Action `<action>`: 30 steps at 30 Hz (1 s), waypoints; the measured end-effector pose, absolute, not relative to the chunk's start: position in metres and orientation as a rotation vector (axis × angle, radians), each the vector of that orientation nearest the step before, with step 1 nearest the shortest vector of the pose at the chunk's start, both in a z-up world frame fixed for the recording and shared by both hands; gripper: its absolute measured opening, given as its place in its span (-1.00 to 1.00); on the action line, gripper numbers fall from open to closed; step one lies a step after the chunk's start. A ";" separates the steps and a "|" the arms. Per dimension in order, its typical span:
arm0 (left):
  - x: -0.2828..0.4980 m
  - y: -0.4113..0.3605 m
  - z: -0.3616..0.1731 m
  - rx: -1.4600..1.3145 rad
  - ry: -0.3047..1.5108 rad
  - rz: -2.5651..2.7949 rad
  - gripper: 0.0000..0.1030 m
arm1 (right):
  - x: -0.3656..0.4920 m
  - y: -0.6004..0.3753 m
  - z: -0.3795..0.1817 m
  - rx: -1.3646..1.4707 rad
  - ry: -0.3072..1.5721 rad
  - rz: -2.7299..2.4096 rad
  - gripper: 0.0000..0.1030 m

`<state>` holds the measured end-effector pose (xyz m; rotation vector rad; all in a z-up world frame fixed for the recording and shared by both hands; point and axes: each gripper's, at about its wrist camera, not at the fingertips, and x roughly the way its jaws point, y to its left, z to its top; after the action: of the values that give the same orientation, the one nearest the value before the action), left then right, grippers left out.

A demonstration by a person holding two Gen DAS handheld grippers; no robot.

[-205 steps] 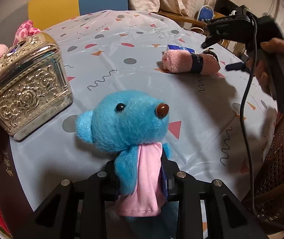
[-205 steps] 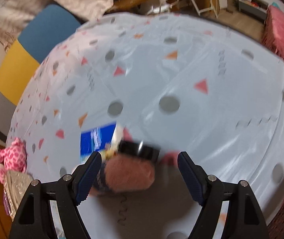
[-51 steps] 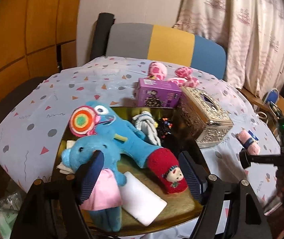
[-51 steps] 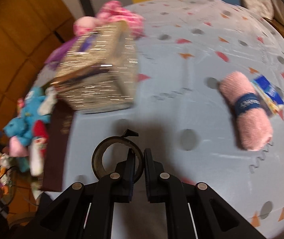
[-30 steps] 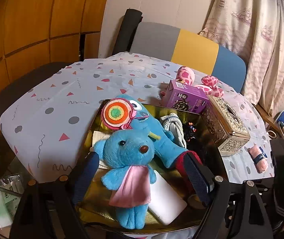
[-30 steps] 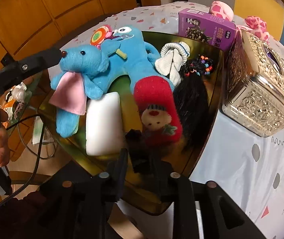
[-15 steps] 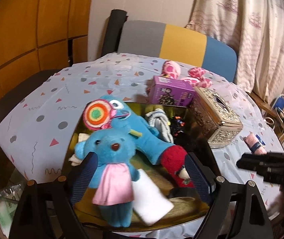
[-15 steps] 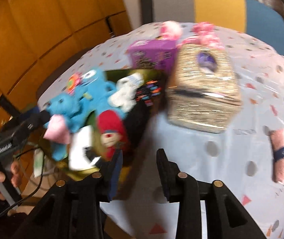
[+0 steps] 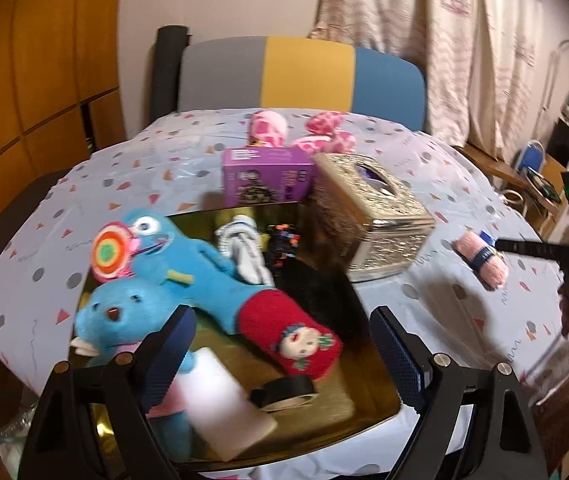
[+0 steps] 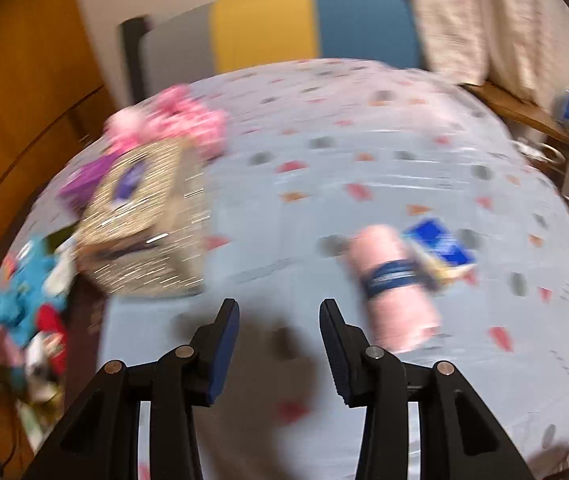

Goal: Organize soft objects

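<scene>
Round table (image 9: 188,160) with patterned cover, several items resting on it.
A gold tray (image 9: 368,408) sat at 6 o'clock; a purple box (image 9: 266,178) and pink plush (image 9: 268,130) at 12; a silver tissue box (image 9: 372,216) at 1; a pink rolled towel (image 9: 482,258) touching a blue packet (image 10: 438,246) at 3.

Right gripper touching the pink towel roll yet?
Apart. The right wrist view shows the open right gripper short of the pink towel roll, with bare tablecloth between its jaws.
</scene>
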<state>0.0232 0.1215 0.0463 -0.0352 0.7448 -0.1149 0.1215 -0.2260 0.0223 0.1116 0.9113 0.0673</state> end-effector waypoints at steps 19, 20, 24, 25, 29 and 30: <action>0.054 -0.015 0.043 0.109 0.799 -0.420 0.72 | 0.092 -0.411 -0.015 0.830 0.787 -0.399 0.13; 0.059 -0.024 0.042 0.113 0.809 -0.433 0.72 | 0.090 -0.412 -0.015 0.839 0.784 -0.398 0.13; 0.081 -0.053 0.034 0.085 0.869 -0.476 0.71 | 0.085 -0.415 -0.016 0.869 0.774 -0.380 0.13; 0.087 -0.061 0.032 0.078 0.883 -0.489 0.71 | 0.086 -0.415 -0.016 0.871 0.775 -0.373 0.13; 0.106 -0.100 0.023 0.093 0.909 -0.524 0.67 | 0.089 -0.412 -0.016 0.872 0.790 -0.346 0.13; 0.110 -0.107 0.021 0.099 0.913 -0.531 0.67 | 0.090 -0.411 -0.016 0.874 0.790 -0.339 0.13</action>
<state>0.1103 -0.1072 0.0209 0.0989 0.9134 -0.5310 0.0895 -0.4113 -0.0165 0.8738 0.7897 -0.3389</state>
